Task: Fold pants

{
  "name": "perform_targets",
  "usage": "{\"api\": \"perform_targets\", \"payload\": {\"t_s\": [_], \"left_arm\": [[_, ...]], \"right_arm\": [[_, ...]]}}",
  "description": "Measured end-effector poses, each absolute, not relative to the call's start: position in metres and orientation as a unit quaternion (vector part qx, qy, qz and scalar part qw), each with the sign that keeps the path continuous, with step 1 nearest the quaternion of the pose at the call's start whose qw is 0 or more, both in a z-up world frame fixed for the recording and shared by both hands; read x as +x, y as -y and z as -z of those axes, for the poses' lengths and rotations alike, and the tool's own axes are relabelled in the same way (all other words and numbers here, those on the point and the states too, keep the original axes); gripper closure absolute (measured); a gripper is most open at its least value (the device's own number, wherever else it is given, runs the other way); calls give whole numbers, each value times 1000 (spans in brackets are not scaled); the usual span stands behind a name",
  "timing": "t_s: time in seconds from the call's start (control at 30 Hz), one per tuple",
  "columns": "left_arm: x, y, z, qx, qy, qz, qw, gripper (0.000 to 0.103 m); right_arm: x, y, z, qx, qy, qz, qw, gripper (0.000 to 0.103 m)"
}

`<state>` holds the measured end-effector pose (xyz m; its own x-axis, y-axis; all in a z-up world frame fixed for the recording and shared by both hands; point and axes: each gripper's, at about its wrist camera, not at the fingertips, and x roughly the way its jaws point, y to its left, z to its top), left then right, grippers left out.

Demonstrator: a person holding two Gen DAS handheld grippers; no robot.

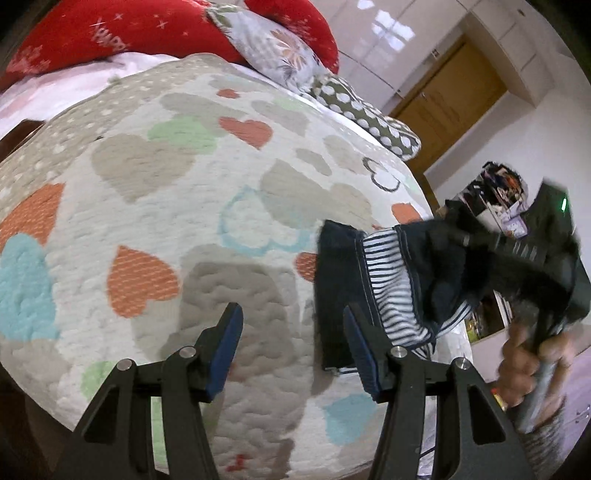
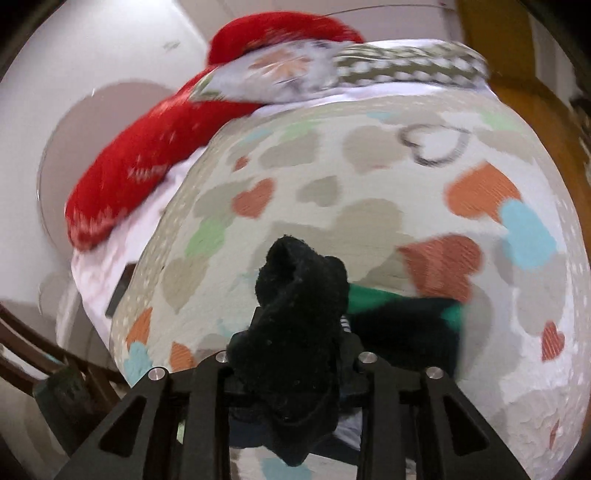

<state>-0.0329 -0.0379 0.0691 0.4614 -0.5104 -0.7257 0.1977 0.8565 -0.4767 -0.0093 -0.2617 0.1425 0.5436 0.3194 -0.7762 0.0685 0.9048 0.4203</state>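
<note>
The pants [image 1: 373, 280] are dark navy with a blue-and-white striped lining. In the left wrist view they hang at the right edge of the bed, lifted by my right gripper [image 1: 461, 240]. My left gripper [image 1: 291, 339] is open and empty, just left of the hanging cloth, above the bedspread. In the right wrist view my right gripper [image 2: 295, 354] is shut on a bunched dark wad of the pants [image 2: 295, 295]; more of the garment, with green showing, trails to the right [image 2: 406, 317].
The bedspread [image 1: 166, 192] is white with coloured hearts. Red and patterned pillows [image 1: 110, 29] lie at the bed's head. A wooden door [image 1: 443, 88] and a cluttered shelf [image 1: 498, 199] stand beyond the bed's right side. A wooden chair [image 2: 44, 354] stands left of the bed.
</note>
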Motion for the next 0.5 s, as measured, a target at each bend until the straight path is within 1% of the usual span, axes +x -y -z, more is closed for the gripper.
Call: {"api": "perform_targets", "payload": {"t_s": [0.07,0.1,0.13,0.2,0.27,0.3,0.33,0.4,0.5], "left_arm": [[-32,50,-74,-155,-479,215,837,47],[-32,56,-78,-147,-479,217,838,47],[-31,61,-82,-139,-477,218,840,47],[-29,76,-90,-117,-473,220,845,47],[-26,99,-96,-89,-471,224,848,47],[-24,111,-97,-77,-471,228,849,47],[-22,121,-96,-69,-471,232,848,45],[-19,144,-89,-47,-477,237,845,45],[-16,174,-64,-7,-506,236,829,45]], "right_arm": [[-18,281,-133,201,-469,-51,859,53],[-27,291,-126,191,-466,-33,863,42],[-35,299,-124,188,-462,-26,866,37],[-48,316,-122,199,-453,-25,869,37],[-68,338,-130,218,-418,-3,882,37],[-75,347,-136,219,-401,9,889,38],[-80,353,-140,219,-389,12,895,51],[-88,362,-148,243,-366,1,898,70],[-87,364,-144,281,-357,-30,890,71]]}}
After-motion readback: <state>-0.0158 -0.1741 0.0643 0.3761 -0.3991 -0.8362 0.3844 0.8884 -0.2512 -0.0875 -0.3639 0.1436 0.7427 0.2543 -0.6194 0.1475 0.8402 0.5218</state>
